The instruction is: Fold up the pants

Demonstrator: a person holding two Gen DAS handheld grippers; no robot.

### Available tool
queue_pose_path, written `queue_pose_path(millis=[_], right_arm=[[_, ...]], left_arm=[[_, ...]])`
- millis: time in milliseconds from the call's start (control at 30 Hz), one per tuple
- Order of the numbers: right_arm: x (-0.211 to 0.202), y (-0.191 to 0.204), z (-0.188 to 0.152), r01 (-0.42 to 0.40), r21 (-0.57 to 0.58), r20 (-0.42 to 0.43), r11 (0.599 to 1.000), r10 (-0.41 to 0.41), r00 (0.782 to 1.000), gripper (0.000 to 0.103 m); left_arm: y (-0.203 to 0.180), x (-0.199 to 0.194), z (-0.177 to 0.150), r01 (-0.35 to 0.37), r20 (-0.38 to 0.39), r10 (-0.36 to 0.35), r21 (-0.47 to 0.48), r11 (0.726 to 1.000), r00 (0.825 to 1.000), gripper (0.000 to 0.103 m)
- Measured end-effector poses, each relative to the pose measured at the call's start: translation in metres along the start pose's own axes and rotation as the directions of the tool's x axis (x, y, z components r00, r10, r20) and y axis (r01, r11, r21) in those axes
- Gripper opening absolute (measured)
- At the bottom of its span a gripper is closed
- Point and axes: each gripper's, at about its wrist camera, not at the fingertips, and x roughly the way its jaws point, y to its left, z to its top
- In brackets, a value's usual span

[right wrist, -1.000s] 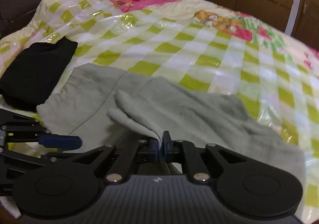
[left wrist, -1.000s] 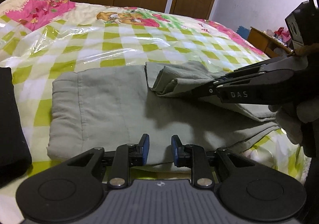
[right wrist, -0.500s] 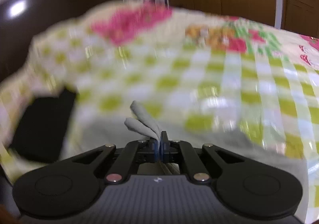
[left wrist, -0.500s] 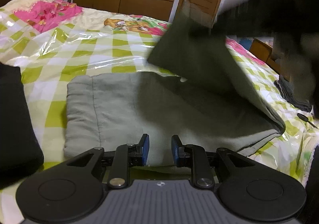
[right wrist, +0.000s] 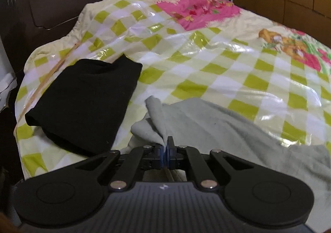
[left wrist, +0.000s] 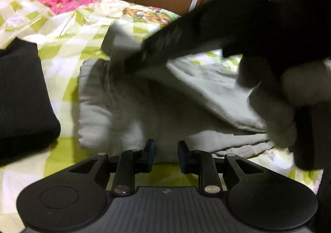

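Two grippers work over the pants (right wrist: 217, 127), a soft, pale grey-green cloth lying rumpled on the bed (right wrist: 206, 61), whose glossy checked cover of green, white and cream squares catches the light. We see the right gripper (right wrist: 165, 151) pinched tight on a bunched edge of the pants, which rises in a thin fold from between its blue pads. The left gripper (left wrist: 164, 153) hangs parted at the near hem, gripping nothing. In its view the right gripper (left wrist: 144, 57) crosses as a dark blur, hiding part of the cloth. A black folded garment (right wrist: 86, 100) lies just beside the pants.
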Motion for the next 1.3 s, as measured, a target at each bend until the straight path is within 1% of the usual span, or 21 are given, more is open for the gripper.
queue_pose_path(millis=[100, 200, 267, 300, 367, 400, 467, 533, 600, 633, 700, 767, 800, 867, 933, 1000, 1033, 1100, 1200, 1267, 1300], right_arm=[[-0.013, -0.001, 0.008, -0.001, 0.006, 0.039, 1.000, 0.000, 0.999, 0.003], [-0.019, 0.007, 0.011, -0.017, -0.040, 0.064, 0.999, 0.020, 0.998, 0.003], [-0.011, 0.018, 0.006, -0.043, -0.099, 0.032, 0.994, 0.046, 0.998, 0.003], [-0.003, 0.024, 0.001, -0.036, -0.127, 0.012, 0.991, 0.038, 0.999, 0.004], [0.012, 0.027, -0.006, -0.047, -0.161, -0.056, 0.986, 0.038, 0.998, 0.008], [0.016, 0.026, -0.008, -0.059, -0.145, -0.084, 0.988, 0.047, 0.995, 0.011], [0.015, 0.022, -0.007, -0.106, -0.107, -0.116, 0.989, 0.094, 0.989, 0.013], [0.003, 0.016, -0.006, -0.168, -0.074, -0.115, 0.983, 0.159, 0.980, 0.022], [-0.013, 0.009, -0.005, -0.237, -0.042, -0.108, 0.971, 0.232, 0.967, 0.025], [-0.022, 0.004, -0.006, -0.257, -0.028, -0.095, 0.966, 0.253, 0.963, 0.025], [-0.038, -0.006, -0.009, -0.255, -0.008, -0.083, 0.967, 0.253, 0.964, 0.025], [-0.052, -0.021, -0.011, -0.217, 0.025, -0.070, 0.976, 0.218, 0.973, 0.025], [-0.060, -0.033, -0.014, -0.179, 0.047, -0.057, 0.983, 0.182, 0.982, 0.025], [-0.075, -0.059, -0.021, -0.091, 0.104, -0.044, 0.990, 0.096, 0.994, 0.025], [-0.087, -0.090, -0.032, 0.033, 0.167, -0.046, 0.985, -0.026, 0.999, 0.025], [-0.096, -0.121, -0.045, 0.147, 0.235, -0.065, 0.961, -0.135, 0.989, 0.025], [-0.101, -0.138, -0.054, 0.214, 0.272, -0.075, 0.938, -0.201, 0.977, 0.026], [-0.111, -0.169, -0.069, 0.311, 0.335, -0.090, 0.890, -0.298, 0.950, 0.027], [-0.116, -0.208, -0.091, 0.368, 0.431, -0.136, 0.824, -0.343, 0.929, 0.028], [-0.115, -0.226, -0.105, 0.355, 0.486, -0.172, 0.798, -0.311, 0.935, 0.028], [-0.113, -0.234, -0.114, 0.330, 0.521, -0.184, 0.787, -0.274, 0.944, 0.028]], left_arm=[[0.002, 0.004, 0.000, 0.006, -0.001, -0.006, -0.007, 1.000, 1.000, 0.036], [0.002, 0.005, -0.001, 0.011, 0.000, -0.011, -0.016, 1.000, 1.000, 0.036], [0.003, 0.005, -0.001, 0.014, 0.000, -0.014, -0.016, 1.000, 1.000, 0.036], [0.003, 0.003, -0.001, 0.016, 0.002, -0.016, -0.017, 1.000, 1.000, 0.036], [0.006, 0.001, -0.002, 0.017, 0.000, -0.017, -0.019, 1.000, 1.000, 0.036], [0.006, -0.001, -0.004, 0.013, -0.005, -0.014, -0.018, 1.000, 1.000, 0.036], [0.005, -0.006, -0.006, 0.005, -0.010, -0.005, -0.009, 1.000, 1.000, 0.036], [0.005, -0.013, -0.009, -0.007, -0.019, 0.007, 0.000, 1.000, 1.000, 0.036], [0.005, -0.023, -0.009, -0.021, -0.020, 0.021, 0.003, 1.000, 1.000, 0.036], [0.005, -0.027, -0.008, -0.027, -0.018, 0.027, 0.004, 1.000, 0.999, 0.036], [0.004, -0.039, -0.004, -0.049, 0.000, 0.049, 0.015, 0.999, 0.999, 0.036], [0.002, -0.049, 0.003, -0.062, 0.029, 0.061, 0.025, 0.998, 0.998, 0.036], [0.000, -0.052, 0.009, -0.064, 0.049, 0.062, 0.031, 0.997, 0.997, 0.036], [-0.005, -0.055, 0.018, -0.055, 0.081, 0.051, 0.048, 0.997, 0.995, 0.037], [-0.013, -0.046, 0.028, -0.042, 0.101, 0.034, 0.078, 0.996, 0.994, 0.038], [-0.027, -0.025, 0.040, -0.033, 0.103, 0.021, 0.116, 0.993, 0.994, 0.038], [-0.033, -0.015, 0.046, -0.020, 0.101, 0.007, 0.127, 0.992, 0.995, 0.038], [-0.045, 0.011, 0.054, 0.019, 0.073, -0.030, 0.145, 0.989, 0.997, 0.038], [-0.061, 0.053, 0.056, 0.018, -0.020, -0.014, 0.187, 0.982, 1.000, 0.038], [-0.068, 0.071, 0.050, 0.000, -0.105, 0.022, 0.208, 0.978, 0.994, 0.038], [-0.070, 0.073, 0.049, -0.009, -0.120, 0.036, 0.223, 0.975, 0.992, 0.038]])
